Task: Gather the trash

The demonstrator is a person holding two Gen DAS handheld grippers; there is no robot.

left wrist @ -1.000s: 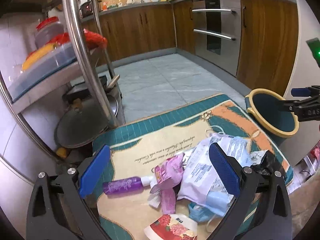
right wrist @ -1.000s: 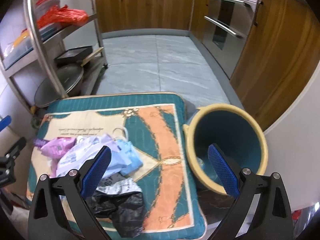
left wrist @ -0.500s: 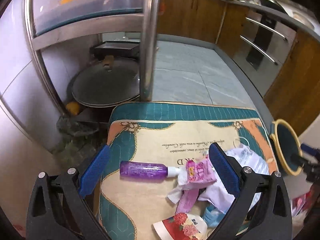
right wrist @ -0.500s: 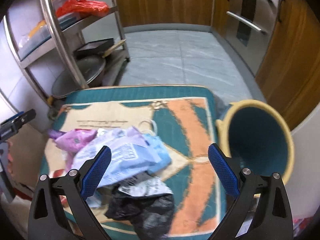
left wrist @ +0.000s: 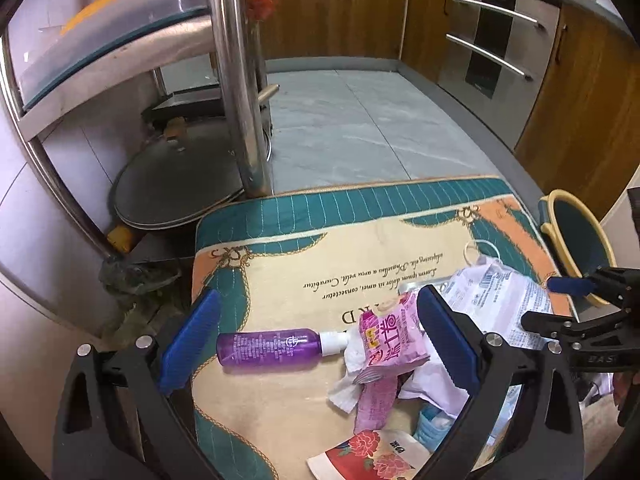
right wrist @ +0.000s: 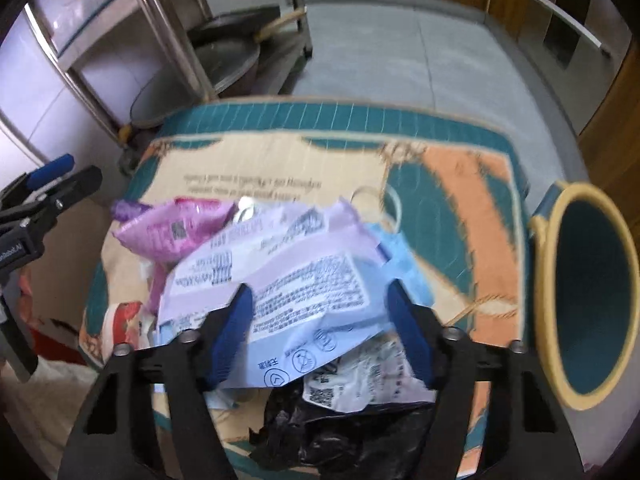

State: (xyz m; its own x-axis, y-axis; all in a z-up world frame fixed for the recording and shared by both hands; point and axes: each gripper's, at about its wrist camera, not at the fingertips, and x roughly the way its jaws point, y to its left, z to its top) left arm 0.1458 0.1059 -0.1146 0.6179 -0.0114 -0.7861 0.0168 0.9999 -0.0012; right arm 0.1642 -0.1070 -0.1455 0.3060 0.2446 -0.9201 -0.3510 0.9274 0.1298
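Note:
Trash lies heaped on a teal and cream mat (left wrist: 320, 248). A purple bottle (left wrist: 268, 348) lies on its side between the fingers of my left gripper (left wrist: 316, 340), which is open and hangs just above it. A pink snack packet (left wrist: 390, 336) sits at the bottle's cap. My right gripper (right wrist: 320, 320) hovers over a large pale lilac packet (right wrist: 280, 276); its jaws are closing with the packet between them, and the pads do not visibly press on it. A black bag (right wrist: 340, 432) and a white wrapper (right wrist: 372, 376) lie beneath. The teal bin (right wrist: 576, 190) with a yellow rim stands right of the mat.
A steel rack (left wrist: 236, 80) with a dark pan lid (left wrist: 176, 184) under it stands beyond the mat's left corner. Wooden cabinets (left wrist: 580, 100) and steel drawer handles line the far side. A red floral packet (left wrist: 372, 456) lies at the mat's near edge.
Both grippers have dropped closer to the mat. The right one swung left from the bin to the pile and its jaws narrowed. The left one shifted left over the bottle.

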